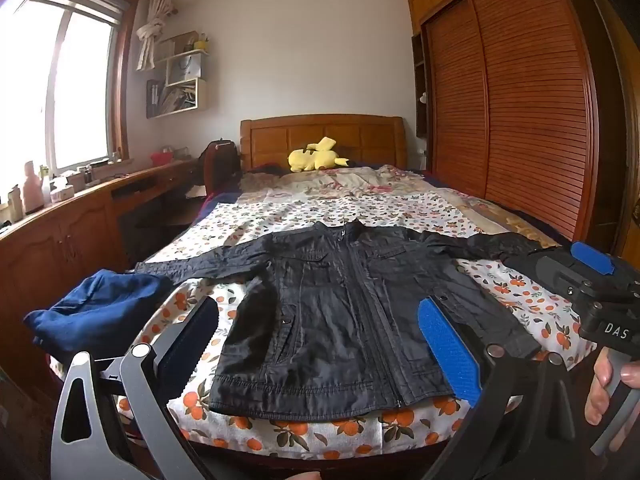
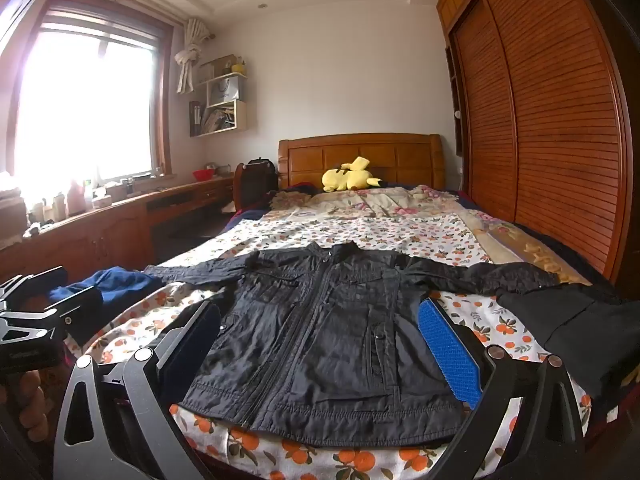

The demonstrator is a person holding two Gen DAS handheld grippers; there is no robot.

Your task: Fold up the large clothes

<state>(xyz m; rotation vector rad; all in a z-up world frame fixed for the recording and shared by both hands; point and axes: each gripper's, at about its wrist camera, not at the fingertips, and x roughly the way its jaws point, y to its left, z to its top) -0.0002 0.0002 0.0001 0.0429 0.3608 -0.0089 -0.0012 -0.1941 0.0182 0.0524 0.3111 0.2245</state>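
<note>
Jacket (image 1: 340, 320) lies flat on the bed (image 1: 360, 208), zipped, collar toward the headboard, hem nearest both tools; its long axis runs straight ahead. The left hand-held gripper (image 1: 320, 344) and right hand-held gripper (image 2: 320, 344) both hover released, jaws spread wide, grasping nothing. Each sleeve extends sideways toward its nearer hand. Only the right view shows the black garment (image 2: 580, 332) touching the right cuff; the left view shows more of the blue garment (image 1: 100, 308).

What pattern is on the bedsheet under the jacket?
Oranges with green leaves on white bedsheet, clearest in the left wrist view.
</note>
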